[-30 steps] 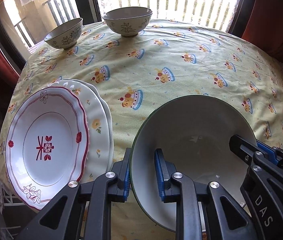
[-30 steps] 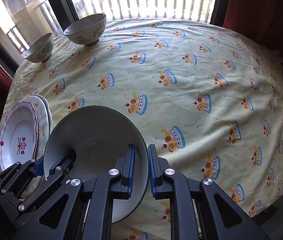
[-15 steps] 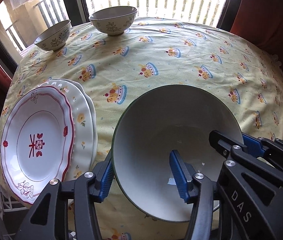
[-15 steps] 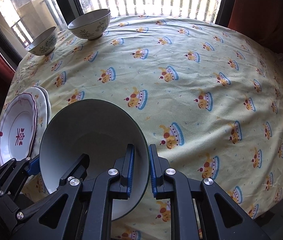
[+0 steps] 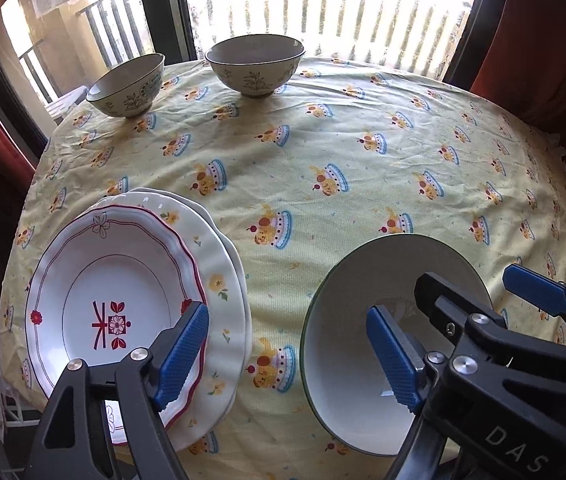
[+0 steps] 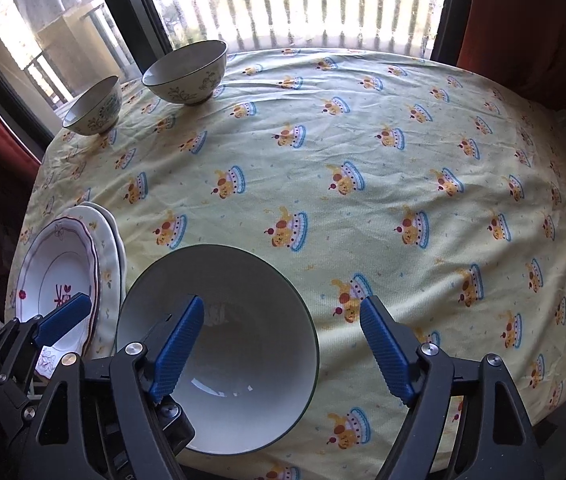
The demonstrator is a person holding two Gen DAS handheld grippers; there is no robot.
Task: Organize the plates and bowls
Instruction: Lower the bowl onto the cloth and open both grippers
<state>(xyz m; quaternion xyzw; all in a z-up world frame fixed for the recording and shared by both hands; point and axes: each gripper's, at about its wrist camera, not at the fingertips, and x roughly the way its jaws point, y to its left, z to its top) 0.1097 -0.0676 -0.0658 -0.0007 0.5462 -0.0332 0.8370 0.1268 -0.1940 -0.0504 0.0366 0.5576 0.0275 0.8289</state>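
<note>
A large white bowl with a dark green rim (image 5: 347, 344) (image 6: 239, 360) sits on the tablecloth near the front edge. My left gripper (image 5: 287, 352) is open; one finger is over the plates, the other over the bowl's left side. My right gripper (image 6: 281, 350) is open, straddling the bowl's right rim without gripping it. A stack of plates, a red-trimmed one (image 5: 115, 304) (image 6: 55, 280) on top of a floral one (image 5: 223, 280), lies at the front left. Two patterned bowls (image 5: 255, 66) (image 5: 129, 86) stand at the far left by the window.
The round table wears a yellow cloth with a cartoon print (image 6: 363, 160). Windows and balcony rails are behind it, with red curtains (image 6: 523, 20) at the sides. The table drops off close on the left and front.
Both grippers were shut on the big bowl's rim a second ago. The left opened first, then the right; the bowl now rests free on the cloth and both grippers have drawn back.
</note>
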